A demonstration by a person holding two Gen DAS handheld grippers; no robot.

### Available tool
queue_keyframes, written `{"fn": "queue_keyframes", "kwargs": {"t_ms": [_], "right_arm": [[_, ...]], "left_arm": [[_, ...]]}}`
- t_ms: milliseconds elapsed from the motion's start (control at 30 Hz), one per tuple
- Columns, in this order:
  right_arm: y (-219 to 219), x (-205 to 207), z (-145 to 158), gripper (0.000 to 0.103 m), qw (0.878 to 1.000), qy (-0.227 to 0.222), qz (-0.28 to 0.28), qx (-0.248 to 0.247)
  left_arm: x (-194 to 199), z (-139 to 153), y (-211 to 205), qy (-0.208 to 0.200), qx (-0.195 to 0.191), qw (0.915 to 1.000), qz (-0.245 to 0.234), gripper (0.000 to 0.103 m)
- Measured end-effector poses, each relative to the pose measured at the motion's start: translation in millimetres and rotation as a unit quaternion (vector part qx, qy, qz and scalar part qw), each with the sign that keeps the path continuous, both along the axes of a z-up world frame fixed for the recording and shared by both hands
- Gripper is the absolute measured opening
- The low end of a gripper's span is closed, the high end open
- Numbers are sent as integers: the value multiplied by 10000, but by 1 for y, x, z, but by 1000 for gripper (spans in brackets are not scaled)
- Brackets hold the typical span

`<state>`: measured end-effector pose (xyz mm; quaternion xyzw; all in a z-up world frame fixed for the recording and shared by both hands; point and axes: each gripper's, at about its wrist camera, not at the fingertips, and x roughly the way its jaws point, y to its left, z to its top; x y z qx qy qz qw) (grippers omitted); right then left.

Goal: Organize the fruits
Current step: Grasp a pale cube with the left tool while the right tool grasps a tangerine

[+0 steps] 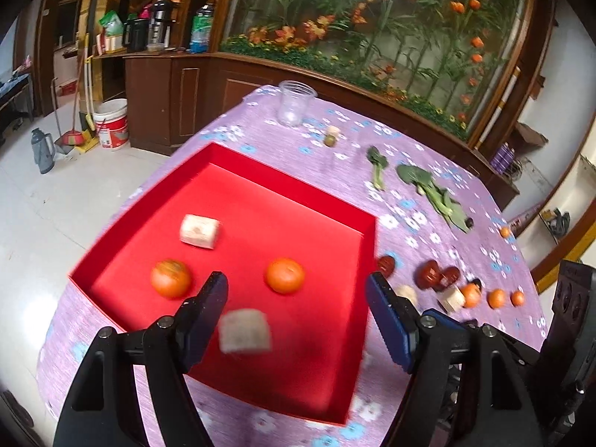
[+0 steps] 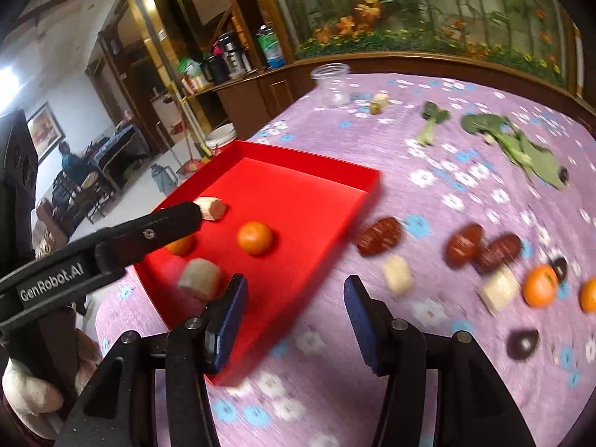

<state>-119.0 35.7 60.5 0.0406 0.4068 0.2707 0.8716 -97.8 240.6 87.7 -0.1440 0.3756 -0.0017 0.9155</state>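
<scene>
My left hand-held gripper (image 1: 296, 298) hangs wide over the red tray (image 1: 357, 219), beige chunk (image 1: 244, 329) blurred between its fingers. Right hand-held gripper (image 2: 294, 301) wide, nearer the next chunk (image 2: 398, 273), just right of the tray.

The red tray (image 1: 327, 205) looks like matt card, its floor smooth and even. A woven purple cloth (image 1: 428, 186) printed with flowers covers the table. The cup (image 1: 296, 102) is clear, thin plastic. The oranges (image 1: 285, 275) show a slightly dimpled, dull-shining peel; the pale cut chunks (image 1: 199, 231) look rough and fibrous. The left gripper (image 1: 298, 305) has matt black plastic arms, metal pivot pins and ridged blue pads (image 1: 387, 320).
</scene>
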Motion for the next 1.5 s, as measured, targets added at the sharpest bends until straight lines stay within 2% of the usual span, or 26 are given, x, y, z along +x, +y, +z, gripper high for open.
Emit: {"fn": "queue_keyframes", "kwargs": {"t_ms": [333, 567, 733, 833, 1033, 1100, 1233, 1300, 1500], "right_arm": [[-122, -9, -11, 58, 9923, 189, -1185, 306], [-173, -10, -21, 58, 9859, 366, -1593, 359], [-183, 0, -23, 58, 9867, 387, -1561, 241], [-181, 7, -23, 58, 9882, 368, -1478, 152], [-182, 19, -28, 58, 9892, 417, -1402, 62], [-183, 25, -30, 58, 9892, 471, -1385, 84], [-179, 38, -33, 58, 9897, 549, -1310, 175], [-176, 45, -35, 58, 9900, 587, -1276, 159], [-177, 61, -39, 58, 9883, 728, -1312, 261]], "left_arm": [[4, -9, -69, 190, 185, 9968, -752, 75], [15, -25, -116, 339, 374, 9902, -1299, 75], [26, -32, -144, 256, 568, 9835, -1700, 75], [35, -36, -154, 270, 491, 9805, -1884, 75], [51, -46, -172, 362, 558, 9749, -2123, 59], [58, -49, -176, 422, 495, 9732, -2207, 48], [69, -58, -189, 502, 522, 9696, -2339, 44], [71, -61, -194, 502, 571, 9682, -2384, 36], [84, -68, -190, 615, 265, 9691, -2376, 36]]}}
